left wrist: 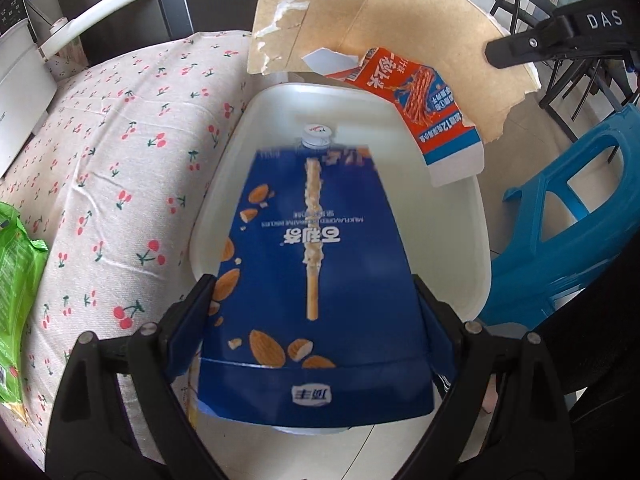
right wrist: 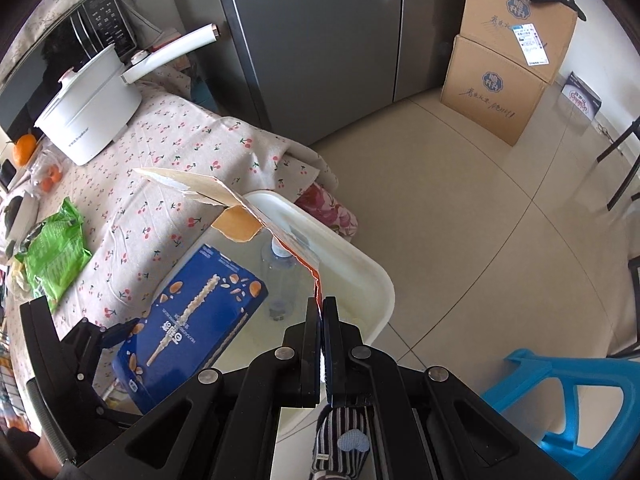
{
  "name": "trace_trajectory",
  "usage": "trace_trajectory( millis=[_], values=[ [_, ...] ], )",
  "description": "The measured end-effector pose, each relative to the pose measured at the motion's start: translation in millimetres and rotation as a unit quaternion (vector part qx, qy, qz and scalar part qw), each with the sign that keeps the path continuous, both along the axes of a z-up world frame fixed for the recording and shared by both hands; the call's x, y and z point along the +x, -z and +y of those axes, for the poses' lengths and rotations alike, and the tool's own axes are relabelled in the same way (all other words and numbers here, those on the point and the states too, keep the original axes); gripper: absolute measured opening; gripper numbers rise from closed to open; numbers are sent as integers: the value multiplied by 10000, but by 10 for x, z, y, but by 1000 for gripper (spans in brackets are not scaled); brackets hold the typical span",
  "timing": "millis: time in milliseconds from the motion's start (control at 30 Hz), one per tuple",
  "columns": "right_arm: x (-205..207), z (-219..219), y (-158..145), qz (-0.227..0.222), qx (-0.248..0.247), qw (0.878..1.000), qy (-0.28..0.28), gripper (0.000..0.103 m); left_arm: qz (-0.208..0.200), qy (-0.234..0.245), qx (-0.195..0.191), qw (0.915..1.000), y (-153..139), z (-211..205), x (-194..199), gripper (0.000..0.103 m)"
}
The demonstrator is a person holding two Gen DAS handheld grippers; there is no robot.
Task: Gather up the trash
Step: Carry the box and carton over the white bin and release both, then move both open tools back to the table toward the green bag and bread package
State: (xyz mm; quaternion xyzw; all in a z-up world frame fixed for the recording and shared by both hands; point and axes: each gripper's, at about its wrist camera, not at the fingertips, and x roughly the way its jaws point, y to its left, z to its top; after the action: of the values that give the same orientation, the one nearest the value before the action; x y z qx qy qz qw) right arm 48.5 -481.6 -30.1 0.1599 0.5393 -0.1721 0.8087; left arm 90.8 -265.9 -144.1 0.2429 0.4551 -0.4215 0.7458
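My left gripper (left wrist: pixel 316 300) is shut on a blue biscuit box (left wrist: pixel 316 260) and holds it over the white bin (left wrist: pixel 476 240). The box also shows in the right wrist view (right wrist: pixel 192 320), with the left gripper (right wrist: pixel 116 330) at its near end. A clear plastic bottle (right wrist: pixel 280 276) with a white cap (left wrist: pixel 317 133) lies in the bin (right wrist: pixel 360 264). My right gripper (right wrist: pixel 320 310) is shut on flattened trash: a torn brown cardboard sheet (left wrist: pixel 400 28) and an orange snack carton (left wrist: pixel 424 100), held over the bin's far side. The right gripper (left wrist: pixel 556 40) shows at top right in the left wrist view.
The bin sits beside a table with a cherry-print cloth (left wrist: pixel 120 140). A green snack bag (right wrist: pixel 56 252) lies on the cloth. A white pot (right wrist: pixel 88 116) stands at the table's back. A blue plastic stool (right wrist: pixel 580 400) stands on the floor. Stacked cardboard boxes (right wrist: pixel 508 60) stand by the wall.
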Motion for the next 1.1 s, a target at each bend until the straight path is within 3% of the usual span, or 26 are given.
trace_trajectory(
  millis=[267, 733, 767, 900, 1100],
  values=[
    [2, -26, 57, 75, 70, 9999, 14, 2, -76, -115, -191, 9997, -181, 110, 42, 96],
    [170, 209, 369, 571, 442, 9968, -345, 4, -113, -853, -290, 9959, -422, 666, 195, 97],
    [168, 197, 383, 584, 521, 9965, -285, 7, -101, -902, -316, 9954, -435, 699, 202, 97],
    [149, 179, 319, 415, 597, 9972, -184, 38, -76, -1137, -420, 9926, -517, 829, 208, 97],
    [294, 335, 111, -13, 557, 9973, -475, 57, -417, -1600, -240, 9859, -751, 1149, 167, 97]
  ],
)
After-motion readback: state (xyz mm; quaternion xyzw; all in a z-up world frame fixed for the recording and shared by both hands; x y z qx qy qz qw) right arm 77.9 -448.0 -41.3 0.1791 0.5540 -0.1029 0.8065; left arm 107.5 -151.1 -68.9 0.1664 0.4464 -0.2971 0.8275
